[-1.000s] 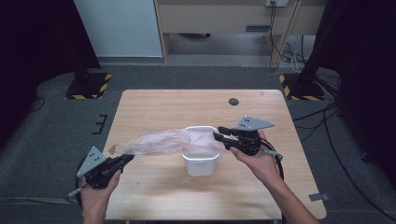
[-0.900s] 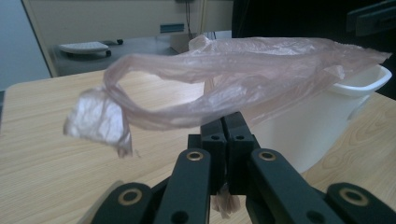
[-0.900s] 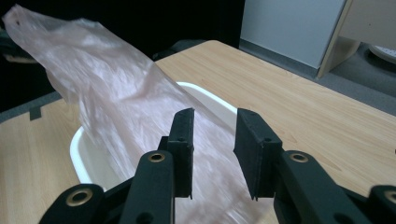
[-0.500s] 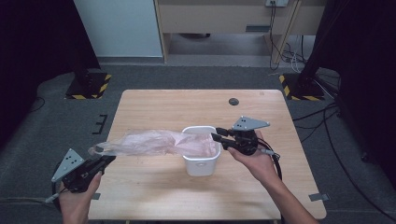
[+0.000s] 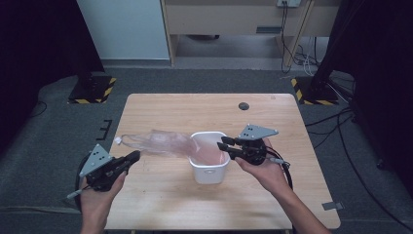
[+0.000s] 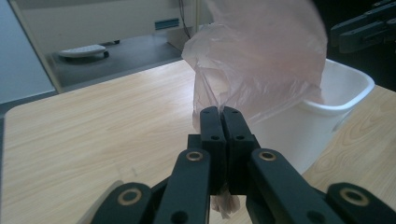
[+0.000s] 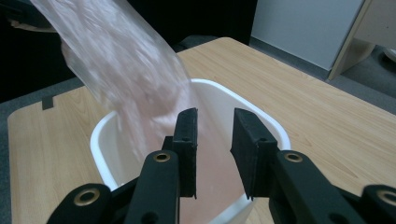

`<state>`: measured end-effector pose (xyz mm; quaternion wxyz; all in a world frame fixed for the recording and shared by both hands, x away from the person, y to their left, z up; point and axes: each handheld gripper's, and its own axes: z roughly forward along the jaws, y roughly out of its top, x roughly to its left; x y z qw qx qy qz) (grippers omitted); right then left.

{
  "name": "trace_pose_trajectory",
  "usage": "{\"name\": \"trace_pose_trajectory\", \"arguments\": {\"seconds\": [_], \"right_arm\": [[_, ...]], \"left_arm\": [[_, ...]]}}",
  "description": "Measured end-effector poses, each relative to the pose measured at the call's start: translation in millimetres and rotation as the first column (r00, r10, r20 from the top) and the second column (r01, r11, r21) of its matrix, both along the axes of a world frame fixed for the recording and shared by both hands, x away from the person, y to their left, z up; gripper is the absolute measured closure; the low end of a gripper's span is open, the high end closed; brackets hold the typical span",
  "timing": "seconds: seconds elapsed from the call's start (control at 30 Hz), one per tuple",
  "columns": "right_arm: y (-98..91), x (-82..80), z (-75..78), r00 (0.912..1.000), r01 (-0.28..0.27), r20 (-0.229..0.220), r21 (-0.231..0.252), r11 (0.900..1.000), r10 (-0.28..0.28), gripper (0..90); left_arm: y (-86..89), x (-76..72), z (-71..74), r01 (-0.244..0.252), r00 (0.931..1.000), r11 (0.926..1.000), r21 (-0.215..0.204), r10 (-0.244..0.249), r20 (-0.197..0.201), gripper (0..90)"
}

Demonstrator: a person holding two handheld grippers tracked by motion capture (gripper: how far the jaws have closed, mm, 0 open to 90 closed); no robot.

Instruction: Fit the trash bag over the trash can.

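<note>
We see a thin pink bag (image 5: 160, 143) stretched across the table (image 5: 160, 204), one end down inside the white bin (image 5: 210, 170) near the table's middle, the other drawn out toward the left edge.

The left hand-held gripper (image 5: 132, 156) sits at the table's left edge, well apart from the bin. In the left gripper view its jaws are pressed together on a pinch of the bag (image 6: 261, 56), with a scrap of film poking out below them; the rest of the film rises from the tips toward the bin (image 6: 336, 93).

The right hand-held gripper (image 5: 223, 145) hovers at the bin's right rim, tips pointing over the opening. In the right gripper view its jaws stand narrowly apart, having just been closing a little, with nothing pinched between them; the bag (image 7: 135, 74) slants down into the bin (image 7: 261, 121) just beside and below the left jaw.
</note>
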<state>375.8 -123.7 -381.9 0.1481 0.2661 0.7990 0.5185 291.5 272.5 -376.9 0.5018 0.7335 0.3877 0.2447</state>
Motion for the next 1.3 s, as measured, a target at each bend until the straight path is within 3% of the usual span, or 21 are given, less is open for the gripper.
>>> {"name": "trace_pose_trajectory", "arguments": {"seconds": [0.3,0.53,0.97,1.3], "right_arm": [[7.9,-3.5,0.8,0.9997,-0.023,0.005,0.001,0.9997,0.023,71.0],[14.3,-13.3,1.2,0.9983,-0.05,0.029,-0.005,0.9987,0.05,70.7],[19.0,-23.4,5.2,0.9955,-0.063,0.07,-0.014,0.9979,0.064,79.4],[22.0,-26.8,6.6,0.9941,-0.072,0.082,-0.001,0.9974,0.072,76.8]], "left_arm": [[-39.1,21.3,2.7,0.052,0.9986,0.998,0.035,-0.052,-0.014,88.4],[-58.6,31.2,2.4,0.07,0.9972,0.9961,0.054,-0.069,-0.031,88.4],[-66.4,35.2,-0.2,0.065,0.9968,0.9969,0.044,-0.063,-0.05,88.4],[-71.6,38.5,-1.4,0.058,0.9965,0.998,0.026,-0.057,-0.061,88.4]]}}
